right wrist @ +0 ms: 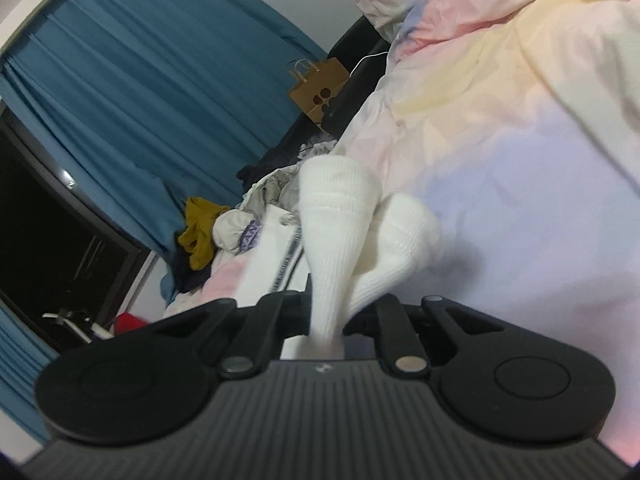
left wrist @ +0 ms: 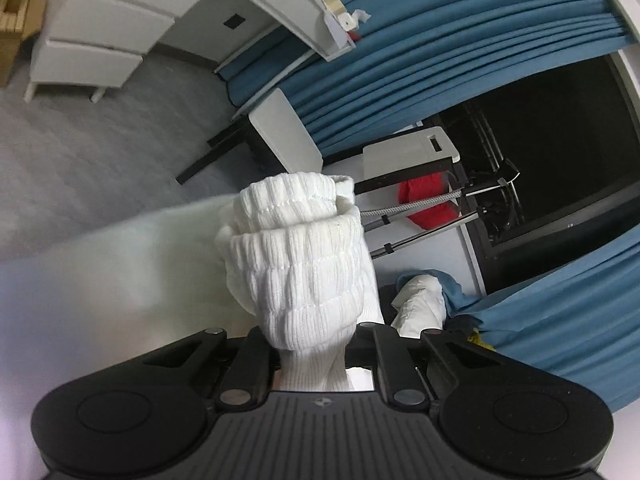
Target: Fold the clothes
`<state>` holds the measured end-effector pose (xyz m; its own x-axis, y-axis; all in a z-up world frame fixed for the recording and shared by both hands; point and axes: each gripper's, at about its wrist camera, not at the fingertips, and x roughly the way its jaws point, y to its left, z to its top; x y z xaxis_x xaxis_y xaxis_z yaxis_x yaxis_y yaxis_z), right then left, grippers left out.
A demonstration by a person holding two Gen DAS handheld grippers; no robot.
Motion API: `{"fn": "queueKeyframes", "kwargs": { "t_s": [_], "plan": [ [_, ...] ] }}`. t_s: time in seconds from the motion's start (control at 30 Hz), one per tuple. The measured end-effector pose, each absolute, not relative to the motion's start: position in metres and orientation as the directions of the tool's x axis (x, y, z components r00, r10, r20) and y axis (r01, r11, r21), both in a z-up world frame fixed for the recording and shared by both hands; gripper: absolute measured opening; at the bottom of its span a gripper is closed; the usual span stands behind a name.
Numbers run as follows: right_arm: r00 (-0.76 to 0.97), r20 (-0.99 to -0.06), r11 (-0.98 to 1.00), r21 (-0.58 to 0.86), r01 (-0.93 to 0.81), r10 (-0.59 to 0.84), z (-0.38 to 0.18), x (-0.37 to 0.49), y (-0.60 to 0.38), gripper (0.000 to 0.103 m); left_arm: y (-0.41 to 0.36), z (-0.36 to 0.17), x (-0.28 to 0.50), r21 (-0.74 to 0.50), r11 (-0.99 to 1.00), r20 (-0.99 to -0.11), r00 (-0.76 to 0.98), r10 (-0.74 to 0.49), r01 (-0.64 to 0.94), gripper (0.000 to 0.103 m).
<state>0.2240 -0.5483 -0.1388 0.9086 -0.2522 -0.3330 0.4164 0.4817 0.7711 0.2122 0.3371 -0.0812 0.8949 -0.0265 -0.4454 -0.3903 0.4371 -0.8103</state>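
Both grippers' jaws clamp white socks: left gripper [left wrist: 312, 344] grips cuffs [left wrist: 296, 264] at frame centre, right gripper [right wrist: 326, 320] grips toe ends [right wrist: 360, 216] over bed [right wrist: 520, 160]. Pairing underway, not folded; laundry pile [right wrist: 240, 216] centre-left unfolded.

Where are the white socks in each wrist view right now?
Left wrist: white socks, centre, cuffs sticking up from the left gripper, which is shut on them.
Right wrist: same socks, centre, toe ends drooping from the shut right gripper.
Shared landmark: blue curtain beside the dark window.
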Motion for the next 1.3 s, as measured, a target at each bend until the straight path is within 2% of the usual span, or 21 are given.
{"fn": "queueKeyframes", "kwargs": {
  "t_s": [0.2, 0.43, 0.57, 0.77, 0.83, 0.9, 0.97, 1.07, 1.1, 1.3],
  "plan": [
    [0.892, -0.405, 0.387, 0.804, 0.452, -0.200, -0.133, 0.172, -0.553, 0.011, 0.350, -0.054, 0.131, -0.742, 0.508, -0.525, 0.850, -0.034, -0.438, 0.012],
    [0.867, -0.472, 0.365, 0.788, 0.496, -0.159, -0.145, 0.127, -0.558, 0.011, 0.355, -0.086, 0.077, -0.662, 0.566, -0.617, 0.786, -0.039, -0.491, 0.014],
    [0.841, -0.521, 0.331, 0.776, 0.537, -0.143, -0.173, 0.123, -0.561, 0.011, 0.346, -0.097, 0.064, -0.635, 0.608, -0.610, 0.793, -0.014, -0.477, 0.018],
    [0.846, -0.518, 0.348, 0.776, 0.526, -0.124, -0.183, 0.122, -0.562, 0.011, 0.324, -0.087, 0.054, -0.578, 0.634, -0.665, 0.747, 0.000, -0.514, 0.030],
    [0.847, -0.516, 0.366, 0.770, 0.523, -0.125, -0.182, 0.125, -0.562, 0.011, 0.316, -0.083, 0.050, -0.558, 0.642, -0.684, 0.730, 0.003, -0.525, 0.031],
    [0.848, -0.514, 0.370, 0.769, 0.521, -0.124, -0.182, 0.125, -0.562, 0.011, 0.309, -0.077, 0.047, -0.548, 0.654, -0.692, 0.722, -0.003, -0.522, 0.036],
    [0.848, -0.515, 0.366, 0.771, 0.522, -0.124, -0.183, 0.126, -0.563, 0.011, 0.300, -0.070, 0.041, -0.519, 0.681, -0.708, 0.706, -0.004, -0.517, 0.038],
    [0.847, -0.517, 0.376, 0.765, 0.523, -0.126, -0.183, 0.126, -0.564, 0.011, 0.286, -0.054, 0.031, -0.482, 0.727, -0.701, 0.713, 0.015, -0.489, 0.064],
    [0.847, -0.517, 0.380, 0.763, 0.522, -0.126, -0.183, 0.125, -0.564, 0.011, 0.281, -0.047, 0.028, -0.471, 0.743, -0.691, 0.723, 0.025, -0.476, 0.068],
    [0.850, -0.512, 0.383, 0.766, 0.517, -0.122, -0.183, 0.126, -0.564, 0.011, 0.250, -0.008, 0.007, -0.393, 0.829, -0.622, 0.779, 0.078, -0.397, 0.074]
  ]
}}
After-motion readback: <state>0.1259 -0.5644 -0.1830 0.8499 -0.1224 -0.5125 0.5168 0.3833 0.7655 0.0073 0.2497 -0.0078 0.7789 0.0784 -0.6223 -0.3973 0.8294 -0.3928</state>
